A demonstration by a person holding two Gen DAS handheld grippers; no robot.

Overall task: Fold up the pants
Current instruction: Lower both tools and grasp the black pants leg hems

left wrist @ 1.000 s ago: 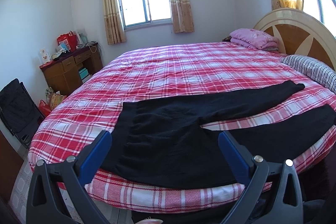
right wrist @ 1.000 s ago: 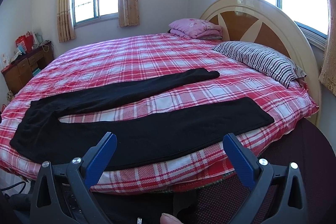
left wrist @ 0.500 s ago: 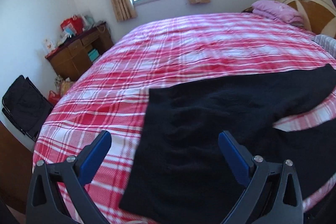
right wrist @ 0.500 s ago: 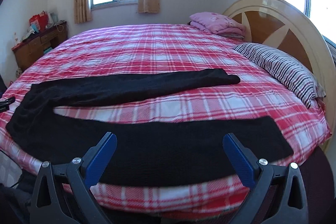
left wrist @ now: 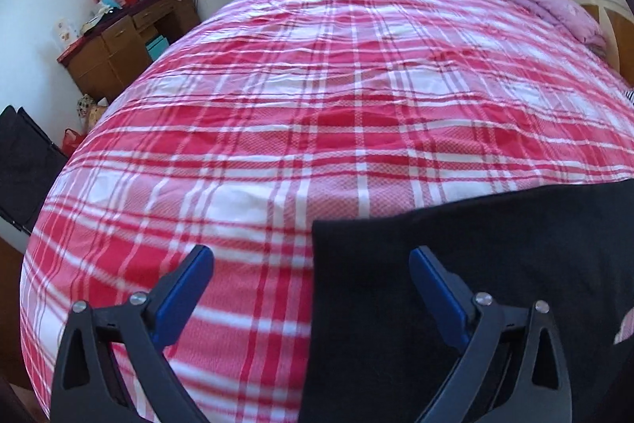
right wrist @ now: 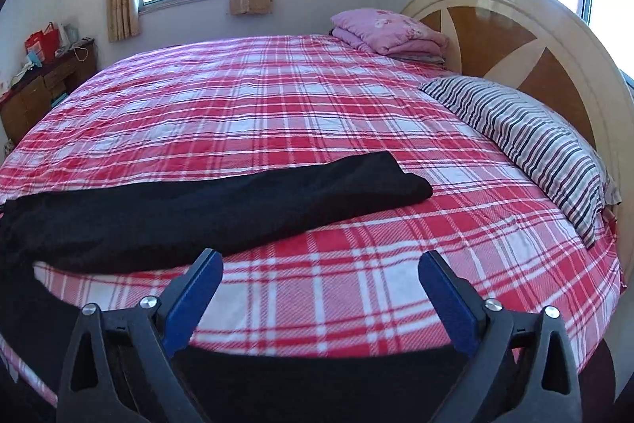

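Note:
Black pants [left wrist: 495,264] lie flat on the red plaid bed [left wrist: 317,98]. My left gripper [left wrist: 311,258] is open, close above the far corner of the waist: its left finger is over bedspread, its right finger over black cloth. In the right wrist view the far leg [right wrist: 237,209] runs across the bed and ends in a hem at mid-frame. The near leg [right wrist: 317,383] lies along the bed's front edge under my right gripper [right wrist: 319,260]. Its jaws are wide and closing, with only bedspread showing between the fingertips.
A striped pillow [right wrist: 535,145] and a folded pink blanket [right wrist: 388,30] lie by the round headboard [right wrist: 515,22] on the right. A wooden desk [left wrist: 126,42] with clutter and a black folded thing [left wrist: 20,165] stand beyond the bed's left side.
My left gripper has moved left and down, from a wide view of the pants to close over the waist corner. My right gripper has advanced over the near leg, which now lies beneath it.

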